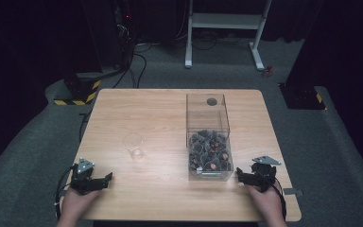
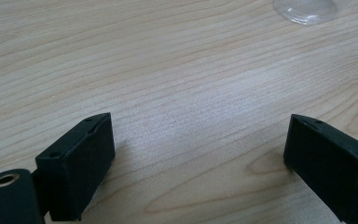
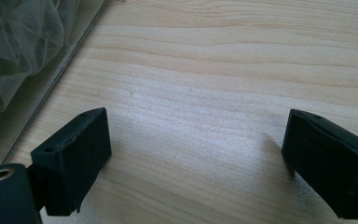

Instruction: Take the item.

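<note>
Both claws rest on the wooden table [image 1: 170, 113], jaws wide apart and holding nothing. The left gripper [image 1: 105, 179] is near the clear plastic cup [image 1: 133, 145]. The right gripper [image 1: 242, 176] sits just beside the clear box [image 1: 208, 137] of wrapped packets [image 1: 210, 151]. A good next move would likely be reaching in from the top, slowly.

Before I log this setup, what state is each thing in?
Clear plastic cup: upright, empty.
Clear acrylic box: open-topped, partly filled with dark wrapped packets.
Left gripper: open, empty, over bare wooden table.
Right gripper: open, empty, beside the box.
</note>
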The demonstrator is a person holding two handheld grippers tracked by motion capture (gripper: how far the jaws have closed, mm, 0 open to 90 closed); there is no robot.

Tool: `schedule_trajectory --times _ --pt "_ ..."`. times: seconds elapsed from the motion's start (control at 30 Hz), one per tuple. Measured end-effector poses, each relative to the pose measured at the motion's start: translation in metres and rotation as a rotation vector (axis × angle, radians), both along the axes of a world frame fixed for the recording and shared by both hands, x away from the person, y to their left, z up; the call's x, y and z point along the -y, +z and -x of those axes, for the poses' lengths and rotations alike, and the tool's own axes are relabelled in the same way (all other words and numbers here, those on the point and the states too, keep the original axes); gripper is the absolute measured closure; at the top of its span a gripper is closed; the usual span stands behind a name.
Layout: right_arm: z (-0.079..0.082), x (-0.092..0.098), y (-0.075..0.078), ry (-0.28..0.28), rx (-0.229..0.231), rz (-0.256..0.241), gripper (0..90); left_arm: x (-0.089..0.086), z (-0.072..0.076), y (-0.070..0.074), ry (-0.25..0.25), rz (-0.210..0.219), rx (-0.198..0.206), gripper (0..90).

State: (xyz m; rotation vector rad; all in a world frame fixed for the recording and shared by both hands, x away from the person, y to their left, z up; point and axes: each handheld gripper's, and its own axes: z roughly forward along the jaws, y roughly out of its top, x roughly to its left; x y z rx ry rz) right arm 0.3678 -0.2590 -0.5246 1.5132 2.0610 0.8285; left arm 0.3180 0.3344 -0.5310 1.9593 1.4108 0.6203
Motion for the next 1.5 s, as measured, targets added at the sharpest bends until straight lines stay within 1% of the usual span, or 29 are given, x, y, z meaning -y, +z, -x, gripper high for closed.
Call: schedule_trajectory --times 0.03,0.2,0.23,0.3,0.4,0.47,0.5,0.53,0.57,0.6,0.63,0.67,0.73,0.77,0.87,0.93,0.97,1.03,1.1,1.17,1.2,1.23,1.27,1.33,1.4,1.5 --pt "0.001 0.0 0.0 0.003 0.003 0.002 7.8 0.0 0.001 0.0 0.001 0.008 -0.003 8.9" --pt "0.001 -0.001 0.0 -0.004 0.004 0.004 7.7 -0.001 0.004 0.0 -0.004 0.0 0.003 10.2" --pt "0.002 -0.001 0.0 -0.003 0.004 0.002 7.8 -0.002 0.004 0.0 0.005 0.013 0.002 11.5" --pt "0.003 -0.001 0.0 0.001 0.004 0.004 7.9 -0.002 0.003 0.001 0.006 0.01 0.007 14.0" --pt "0.003 -0.001 0.0 0.0 0.005 0.006 7.9 -0.002 0.005 0.001 -0.018 0.008 0.018 18.6" --pt "0.003 -0.001 0.0 0.004 0.005 0.007 7.9 -0.002 0.005 0.002 -0.028 0.005 0.016 21.0" --pt "0.003 0.002 0.001 0.024 -0.002 0.007 8.2 -0.001 0.005 0.004 -0.032 0.001 -0.007 19.9" --pt "0.003 0.002 0.001 0.024 -0.002 0.007 8.2 -0.001 0.005 0.004 -0.032 0.001 -0.007 19.3" --pt "0.002 0.006 0.003 0.027 -0.019 -0.018 8.5 0.0 0.005 0.006 -0.035 -0.002 -0.012 19.3" --pt "0.002 0.006 0.003 0.027 -0.019 -0.018 8.5 0.0 0.005 0.006 -0.035 -0.002 -0.012 19.3" --pt "0.003 0.009 0.005 0.019 -0.015 -0.014 8.4 0.003 0.006 0.009 -0.029 0.022 0.0 19.3" --pt "0.003 0.011 0.005 0.022 -0.005 -0.005 8.5 0.004 0.006 0.011 -0.035 0.018 0.01 18.8" --pt "0.005 0.014 0.006 0.016 -0.001 -0.008 8.7 0.007 0.006 0.012 -0.044 0.024 0.008 18.7" --pt "0.006 0.015 0.006 0.014 -0.003 -0.007 8.9 0.012 0.006 0.014 -0.066 0.03 0.012 18.7" --pt "0.007 0.019 0.004 0.009 -0.012 -0.005 9.0 0.017 0.008 0.017 -0.087 0.042 0.02 18.7" --pt "0.007 0.021 0.002 0.007 -0.016 -0.006 9.1 0.019 0.008 0.018 -0.094 0.073 0.029 18.7" --pt "0.007 0.021 0.002 0.007 -0.011 -0.007 9.1 0.018 0.008 0.018 -0.1 0.082 0.028 18.8" --pt "0.008 0.02 0.001 0.01 -0.008 0.001 8.6 0.019 0.008 0.019 -0.095 0.117 0.027 18.7" --pt "0.008 0.02 0.0 0.012 0.003 0.006 8.3 0.019 0.008 0.021 -0.105 0.138 0.031 18.7" --pt "0.008 0.019 0.0 0.009 0.002 0.003 8.2 0.022 0.009 0.023 -0.111 0.15 0.04 19.0" --pt "0.008 0.019 0.0 0.009 0.002 0.003 8.2 0.022 0.009 0.023 -0.111 0.15 0.04 19.1" --pt "0.008 0.019 0.0 0.006 0.0 0.0 8.2 0.024 0.01 0.024 -0.123 0.146 0.061 19.6" --pt "0.008 0.019 0.0 0.006 0.0 0.0 8.1 0.026 0.01 0.025 -0.128 0.156 0.068 20.0" --pt "0.008 0.019 0.0 0.008 0.001 0.001 8.0 0.031 0.011 0.026 -0.148 0.16 0.08 20.8" --pt "0.009 0.018 0.0 0.005 0.0 -0.001 8.0 0.036 0.012 0.027 -0.169 0.156 0.089 21.8" --pt "0.009 0.018 0.0 0.015 0.001 0.001 8.0 0.045 0.013 0.029 -0.196 0.146 0.109 22.2"
